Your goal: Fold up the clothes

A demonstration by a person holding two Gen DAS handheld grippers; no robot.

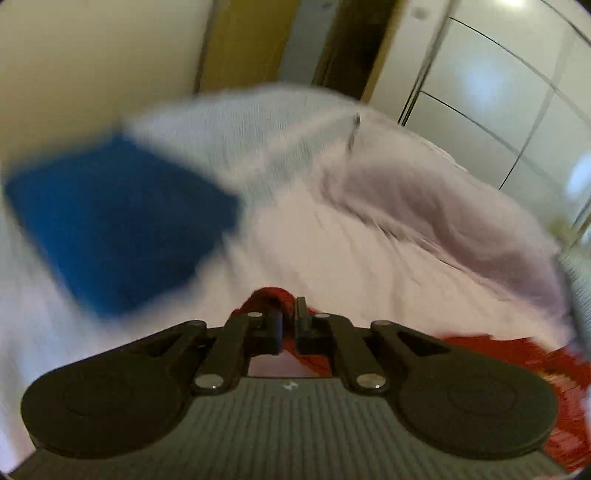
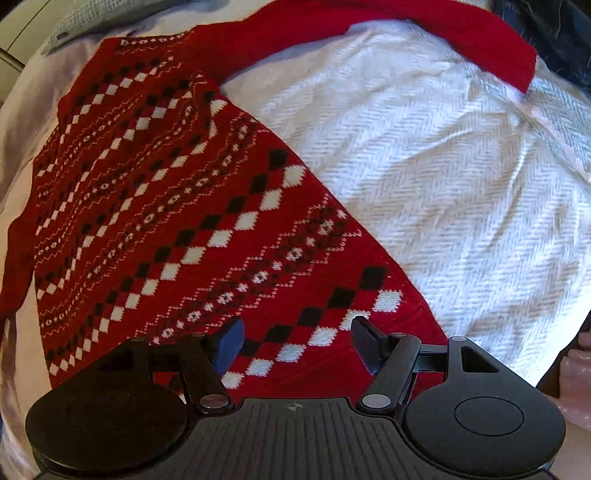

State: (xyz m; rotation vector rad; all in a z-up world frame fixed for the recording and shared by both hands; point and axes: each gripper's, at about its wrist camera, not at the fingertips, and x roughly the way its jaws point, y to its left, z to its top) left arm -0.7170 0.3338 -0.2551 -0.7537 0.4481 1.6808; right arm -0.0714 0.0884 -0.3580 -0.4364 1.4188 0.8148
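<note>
This is a bedroom in a home. A bed (image 2: 461, 177) spread with a white herringbone-weave cover fills the centre and right of the right wrist view. In the left wrist view, glossy white wardrobe doors (image 1: 491, 92) stand at the upper right, beside a wooden door frame (image 1: 240, 40) at top centre.

- We see the sweater (image 2: 177, 206): bright red, banded with black and white diamonds and fine white stitched motifs; its sleeve (image 2: 443, 33) is plain red.
- Our bedspread (image 2: 461, 184): white, herringbone weave.
- The sheet (image 1: 332, 240): pale pinkish-lilac.
- A folded cloth (image 1: 118, 221): solid deep blue.
- Our fingers (image 2: 231, 343): black, blue-faced.
</note>
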